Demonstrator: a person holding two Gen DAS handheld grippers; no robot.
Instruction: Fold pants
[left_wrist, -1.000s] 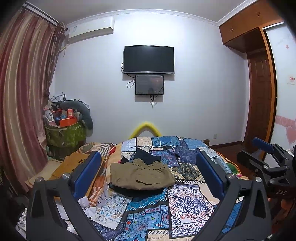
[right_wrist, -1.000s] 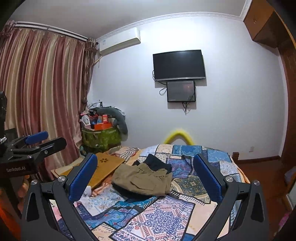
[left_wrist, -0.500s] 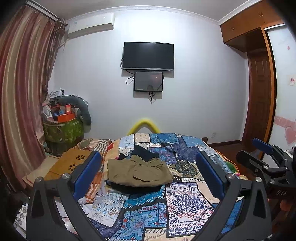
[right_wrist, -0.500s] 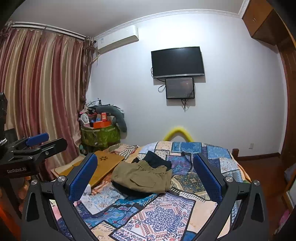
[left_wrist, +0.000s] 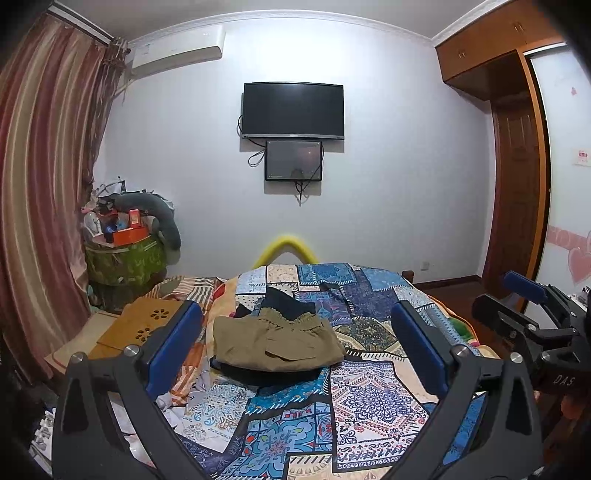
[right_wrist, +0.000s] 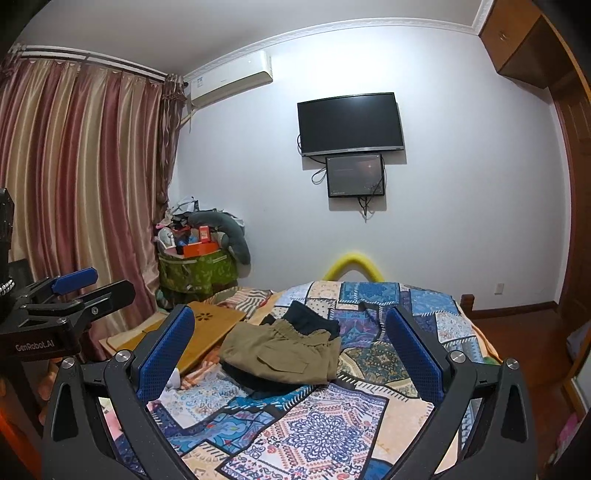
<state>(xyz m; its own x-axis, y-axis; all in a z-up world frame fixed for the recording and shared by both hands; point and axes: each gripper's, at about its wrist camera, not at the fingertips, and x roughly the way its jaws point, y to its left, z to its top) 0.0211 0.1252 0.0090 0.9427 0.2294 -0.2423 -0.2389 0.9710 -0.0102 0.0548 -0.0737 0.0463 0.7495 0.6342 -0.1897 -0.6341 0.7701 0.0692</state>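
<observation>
Patchwork bed (left_wrist: 369, 391), dark garment (left_wrist: 288, 304) half-hidden under folded pants (left_wrist: 273, 341)

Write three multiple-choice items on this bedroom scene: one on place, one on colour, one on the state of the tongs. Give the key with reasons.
1. Where do the folded pants lie?
A. on the patchwork quilt
B. on the wooden board
C. in the left tongs

2. What colour are the folded pants on top?
A. blue
B. olive
C. red

3. How do the right tongs stand?
A. shut on the pants
B. shut on nothing
C. open

Key: 1 A, the pants rest on the quilt, over dark clothes; 2 B, the cloth is olive; 3 C, a wide gap shows between the blue pads.
</observation>
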